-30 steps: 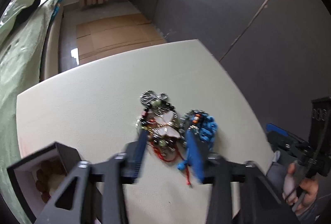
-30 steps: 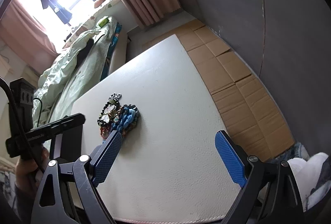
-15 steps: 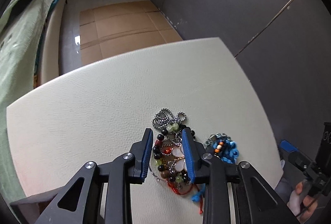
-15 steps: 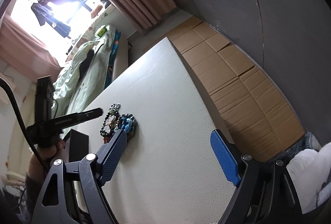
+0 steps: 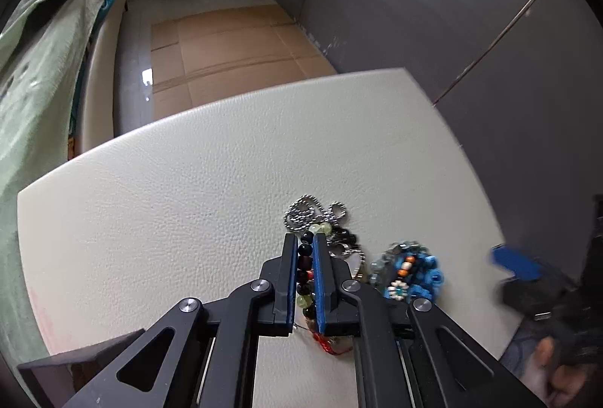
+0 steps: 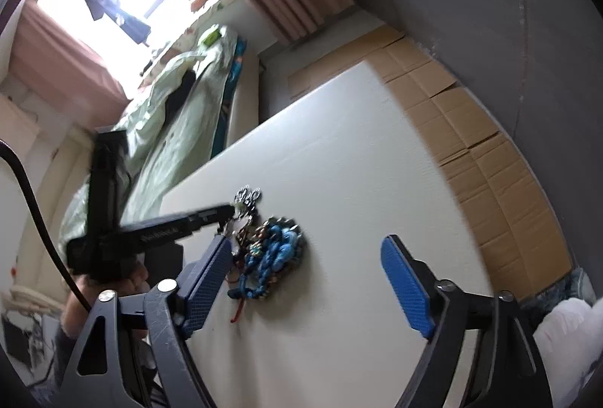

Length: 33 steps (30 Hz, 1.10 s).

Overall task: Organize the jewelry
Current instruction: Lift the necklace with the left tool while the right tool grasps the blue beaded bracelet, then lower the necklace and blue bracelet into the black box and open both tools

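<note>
Left wrist view: my left gripper is down on the jewelry pile, jaws closing, blue pads squeezed on a beaded bracelet with dark, red and pale green beads running between them. Pile sits on the white leather-textured table, toward its right near corner. Silver ball chain lies just beyond the fingertips, touching the bracelet end. Blue bead cluster just right of the gripper, beside the rest of the pile. Red cord pokes out under the right finger. Dark box corner at lower left, contents not readable. Right gripper tip blurred at the right edge.

Right wrist view: my right gripper hangs above the table, jaws wide but closing, nothing between the pads. Blue bead cluster just past its left pad. Left gripper reaches in from the left onto the pile. Cardboard sheets on the floor beyond the table, bed with green cover at the left.
</note>
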Available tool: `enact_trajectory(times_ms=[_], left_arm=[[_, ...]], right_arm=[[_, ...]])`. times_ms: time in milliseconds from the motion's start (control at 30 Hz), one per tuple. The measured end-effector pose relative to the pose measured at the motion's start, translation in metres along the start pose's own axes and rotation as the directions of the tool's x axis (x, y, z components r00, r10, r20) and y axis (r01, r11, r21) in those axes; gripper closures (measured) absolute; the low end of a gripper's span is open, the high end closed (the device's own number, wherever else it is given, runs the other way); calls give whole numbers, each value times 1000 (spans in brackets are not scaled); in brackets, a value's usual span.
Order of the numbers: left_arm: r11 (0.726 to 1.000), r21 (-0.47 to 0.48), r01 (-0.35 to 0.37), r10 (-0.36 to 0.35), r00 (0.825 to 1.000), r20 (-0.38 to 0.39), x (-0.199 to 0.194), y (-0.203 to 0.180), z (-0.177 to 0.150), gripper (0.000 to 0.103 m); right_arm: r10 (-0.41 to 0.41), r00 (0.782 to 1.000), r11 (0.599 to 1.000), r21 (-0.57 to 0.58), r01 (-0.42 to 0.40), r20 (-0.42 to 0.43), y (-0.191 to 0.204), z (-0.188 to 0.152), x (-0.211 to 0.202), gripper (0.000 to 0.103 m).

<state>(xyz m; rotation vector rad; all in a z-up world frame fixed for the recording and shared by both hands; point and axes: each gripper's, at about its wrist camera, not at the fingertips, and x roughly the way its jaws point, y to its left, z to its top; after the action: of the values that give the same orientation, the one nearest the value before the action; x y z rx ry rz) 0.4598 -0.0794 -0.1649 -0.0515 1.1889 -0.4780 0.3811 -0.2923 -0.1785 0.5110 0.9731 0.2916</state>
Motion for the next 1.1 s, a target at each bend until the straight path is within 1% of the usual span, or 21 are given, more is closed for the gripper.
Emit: enact_trajectory(times_ms=[67,167,333,433,500,533,567,600,633,667,700,833,1033,1100], left_arm=[[1000,-3,23,-23,1000,16,-9,0,-1,95],[998,-11,67,-67,997,42,-26,0,-4,95],[994,-8,105,-104,991,90,-51,-3,-5,95],[992,-1,123,-122,985,122,-69,-5,-7,95],[990,0,138,-137,980,146,-82,-4,-9,95],[989,1,147,-145,977,159,-90,-4,-9,95],[988,2,152,-150,974,171,-97,-3,-10,95],[988,2,156,-154,971,181,-102,-3,-11,95],[987,2,162,-159,968,194,-109,-2,-12,95],[986,-1,166,-162,965,205,-116,1,-14,95],[986,-3,169,-164,962,217,-122,3,-16,95],[984,-21,175,-164,954,252,-141,16,-29,95],[985,-52,162,-140,945,295,-165,38,-41,95],[986,-64,154,-128,945,302,-169,46,-44,95]], right_arm=[[-5,999,1000,-16,4,-36,5,-3,11,34],[-25,998,998,-61,21,-64,18,-7,22,38],[-68,994,991,-118,57,-89,30,-11,35,46],[-94,991,984,-160,77,-98,40,-16,40,47],[-123,988,975,-196,103,-97,45,-18,42,49],[-147,984,969,-213,122,-103,46,-20,46,57],[-160,981,967,-220,132,-112,47,-21,48,71],[-177,977,963,-227,146,-121,47,-22,51,77],[-202,973,956,-240,170,-111,48,-22,50,86],[-199,973,956,-241,167,-114,48,-23,49,94],[-184,976,961,-231,153,-119,46,-23,46,94],[-166,981,963,-229,140,-102,50,-22,33,95],[-138,989,963,-238,123,-48,67,-14,5,95],[-129,991,962,-245,118,-31,74,-11,-3,95]])
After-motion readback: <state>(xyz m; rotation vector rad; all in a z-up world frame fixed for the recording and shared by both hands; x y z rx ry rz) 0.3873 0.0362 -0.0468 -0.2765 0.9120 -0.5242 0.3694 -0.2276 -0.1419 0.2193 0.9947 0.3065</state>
